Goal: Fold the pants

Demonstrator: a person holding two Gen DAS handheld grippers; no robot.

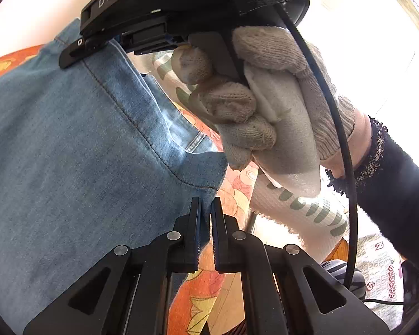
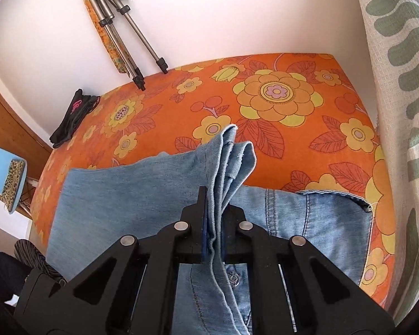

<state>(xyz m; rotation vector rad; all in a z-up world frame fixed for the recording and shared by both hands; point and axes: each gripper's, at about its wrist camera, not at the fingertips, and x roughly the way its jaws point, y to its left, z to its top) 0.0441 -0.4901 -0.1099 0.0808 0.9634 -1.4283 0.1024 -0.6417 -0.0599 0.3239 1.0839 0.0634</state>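
My left gripper [image 1: 206,209] and right gripper [image 2: 216,209] each have their jaws clamped on a bunched hem of the jeans [image 2: 131,192], which lie across the flowered bed [image 2: 279,92]. The denim looks soft, floppy and fairly heavy, so I judge the thick stitched edges the safest place to hold.

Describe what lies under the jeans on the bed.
Under the light-blue jeans lies an orange floral bedspread, visible all around them. The part directly beneath the denim is covered, so anything there cannot be seen.
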